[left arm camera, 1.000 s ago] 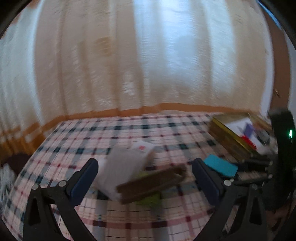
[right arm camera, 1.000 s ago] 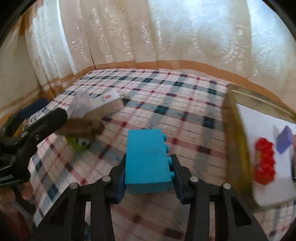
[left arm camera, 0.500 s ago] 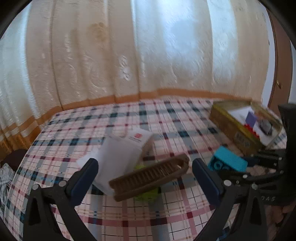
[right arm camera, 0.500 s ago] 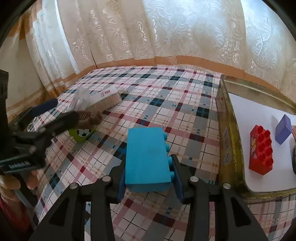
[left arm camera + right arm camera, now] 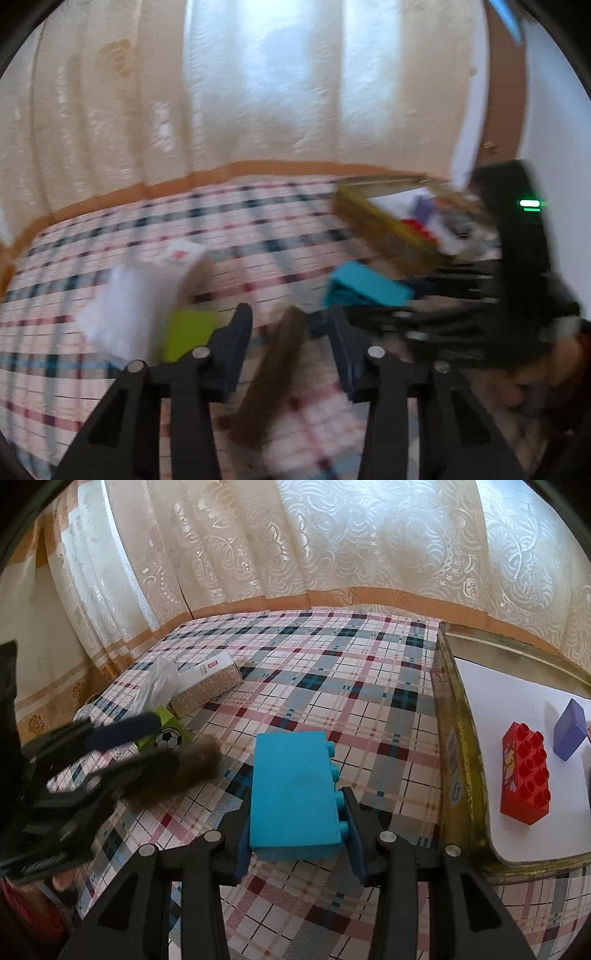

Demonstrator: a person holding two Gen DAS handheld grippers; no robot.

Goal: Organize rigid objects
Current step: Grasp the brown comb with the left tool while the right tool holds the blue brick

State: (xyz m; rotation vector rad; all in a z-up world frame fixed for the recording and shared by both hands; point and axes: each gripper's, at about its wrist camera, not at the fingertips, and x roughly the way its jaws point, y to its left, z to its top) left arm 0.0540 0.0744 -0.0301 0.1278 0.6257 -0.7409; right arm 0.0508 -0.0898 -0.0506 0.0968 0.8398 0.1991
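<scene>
Right gripper clenched on the blue brick, held above the checked worktop just beside the gold tray at the right edge. Red brick and purple block lie in the tray. Left gripper fingers have just been closing around the brown brush; frame too blurred to tell if pads press it. Green cube with football print and tissue box sit beside the brush near the left edge
</scene>
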